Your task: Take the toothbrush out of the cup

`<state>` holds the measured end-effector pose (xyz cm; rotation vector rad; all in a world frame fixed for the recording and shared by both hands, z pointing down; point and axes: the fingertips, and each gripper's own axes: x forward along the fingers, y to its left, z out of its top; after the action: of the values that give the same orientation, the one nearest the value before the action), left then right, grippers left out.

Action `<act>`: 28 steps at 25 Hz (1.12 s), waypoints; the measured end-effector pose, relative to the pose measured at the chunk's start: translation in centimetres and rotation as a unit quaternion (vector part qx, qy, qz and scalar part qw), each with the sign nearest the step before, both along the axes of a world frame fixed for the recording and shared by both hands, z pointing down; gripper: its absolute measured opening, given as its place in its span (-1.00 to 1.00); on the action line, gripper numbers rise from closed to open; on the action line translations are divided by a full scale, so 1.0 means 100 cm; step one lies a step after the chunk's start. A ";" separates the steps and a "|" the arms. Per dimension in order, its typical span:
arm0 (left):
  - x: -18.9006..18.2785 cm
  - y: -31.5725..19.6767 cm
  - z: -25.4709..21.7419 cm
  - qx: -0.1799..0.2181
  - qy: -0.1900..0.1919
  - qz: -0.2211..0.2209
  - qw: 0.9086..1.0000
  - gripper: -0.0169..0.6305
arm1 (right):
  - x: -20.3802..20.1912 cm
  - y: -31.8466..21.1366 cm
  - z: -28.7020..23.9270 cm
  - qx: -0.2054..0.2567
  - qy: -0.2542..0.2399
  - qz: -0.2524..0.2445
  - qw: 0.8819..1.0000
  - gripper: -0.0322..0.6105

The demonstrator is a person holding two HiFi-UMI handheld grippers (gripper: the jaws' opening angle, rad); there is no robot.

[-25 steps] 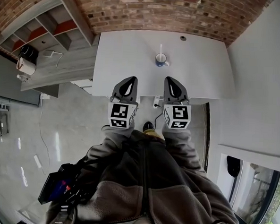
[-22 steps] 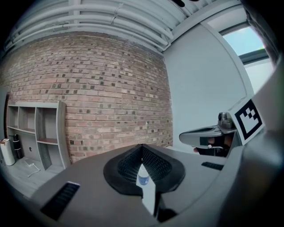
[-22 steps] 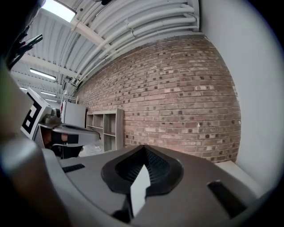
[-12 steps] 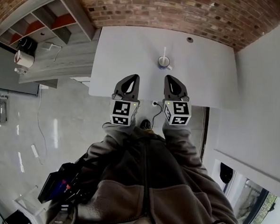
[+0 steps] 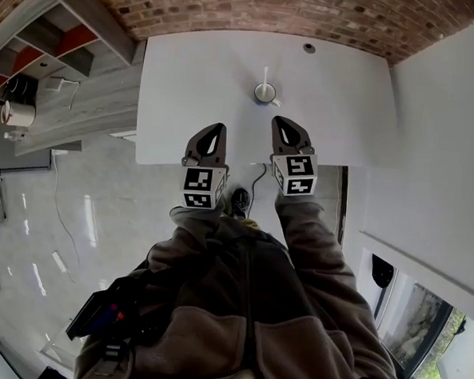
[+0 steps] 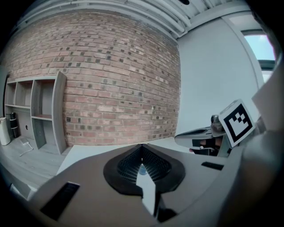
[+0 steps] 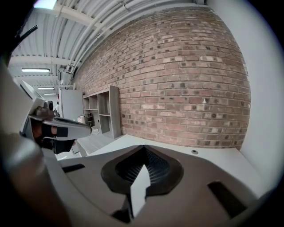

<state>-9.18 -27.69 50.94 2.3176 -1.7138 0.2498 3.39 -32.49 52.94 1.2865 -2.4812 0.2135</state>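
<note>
A small cup [image 5: 264, 92] stands on the white table [image 5: 187, 85], about midway across it. A white toothbrush [image 5: 266, 74] sticks upright out of the cup. Both grippers hover over the table's near edge, short of the cup. My left gripper [image 5: 217, 127] sits to the cup's lower left, jaws together and empty. My right gripper [image 5: 280, 121] is just below and right of the cup, also shut on nothing. In the left gripper view a bit of the blue cup [image 6: 142, 169] shows through the closed left gripper [image 6: 142, 146]. The right gripper [image 7: 144, 147] hides the cup in its own view.
A brick wall [image 5: 272, 15] runs behind the table and a white wall [image 5: 440, 141] stands at its right. Wooden shelves [image 5: 46, 33] stand at the left. A cable hole [image 5: 309, 47] is near the table's far edge. A cable [image 5: 257, 182] hangs below the near edge.
The person has come closer to the table; both grippers moved forward over its near edge, and the cup now lies nearer the gripper tips. Both stay shut.
</note>
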 end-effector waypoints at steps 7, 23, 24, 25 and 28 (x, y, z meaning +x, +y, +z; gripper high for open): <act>-0.003 -0.023 0.042 -0.039 -0.002 0.003 0.999 -0.93 | -0.009 -0.038 0.059 -0.050 0.017 0.003 0.999 -0.89; -0.021 -0.042 0.108 -0.095 -0.010 -0.016 0.995 -0.93 | -0.015 -0.116 0.161 -0.140 0.028 0.011 0.990 -0.89; -0.022 -0.043 0.111 -0.098 -0.009 -0.018 0.995 -0.93 | -0.016 -0.120 0.164 -0.144 0.028 0.010 0.989 -0.89; -0.021 -0.043 0.114 -0.100 -0.008 -0.020 0.995 -0.93 | -0.018 -0.124 0.167 -0.147 0.029 0.010 0.989 -0.89; -0.020 -0.044 0.117 -0.104 -0.004 -0.024 0.994 -0.93 | -0.019 -0.132 0.174 -0.157 0.032 0.011 0.987 -0.89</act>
<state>-11.22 -32.04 62.68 2.1265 -1.6588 0.4095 1.45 -45.67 70.31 1.1673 -2.2690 0.5362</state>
